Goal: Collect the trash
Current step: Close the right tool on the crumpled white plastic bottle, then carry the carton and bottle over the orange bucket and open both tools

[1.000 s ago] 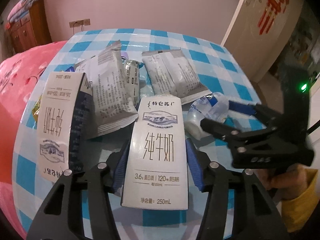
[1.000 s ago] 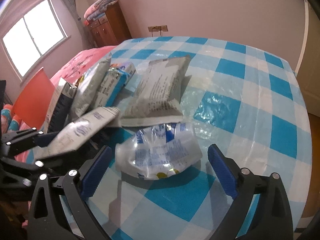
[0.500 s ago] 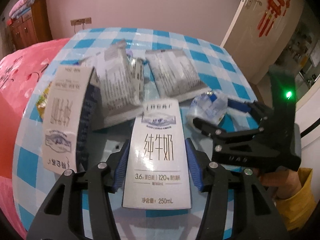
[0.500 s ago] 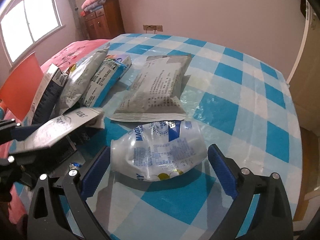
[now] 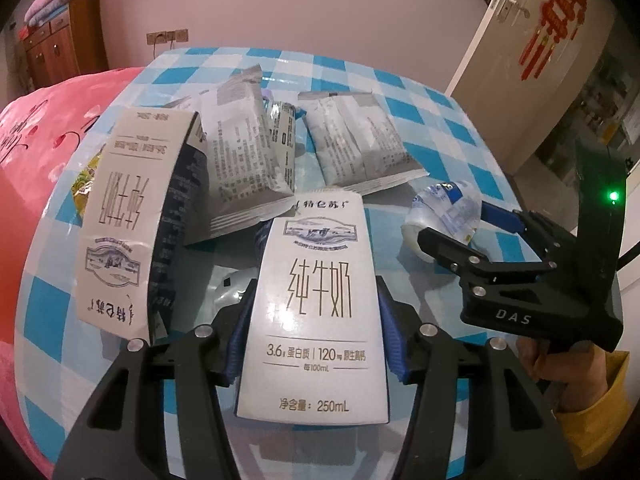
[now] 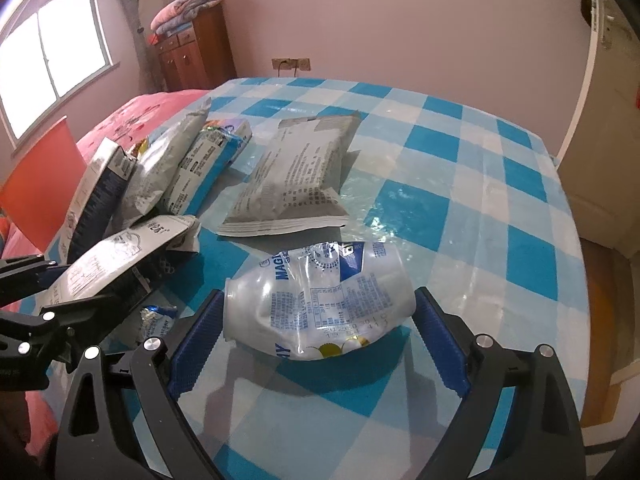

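Note:
My left gripper (image 5: 314, 328) is shut on a white 250 mL milk carton (image 5: 316, 300) and holds it over the checked table (image 5: 432, 108). The carton (image 6: 116, 264) also shows at the left in the right wrist view. My right gripper (image 6: 318, 332) is open, its blue pads on either side of a crushed clear plastic bottle (image 6: 320, 300) that lies on the table; in the left wrist view the bottle (image 5: 448, 212) is at the right. A second milk carton (image 5: 120, 216) and grey snack bags (image 5: 356, 148) lie further back.
Another grey bag (image 5: 236, 160) and a small foil pack (image 5: 284, 136) lie between the cartons. A pink bed (image 5: 36, 128) runs along the table's left side. A wooden cabinet (image 6: 192, 52) and a white door (image 5: 540, 40) stand beyond the table.
My right gripper has moved forward so the crushed bottle now lies between its pads. My left gripper still holds the carton and has lifted slightly.

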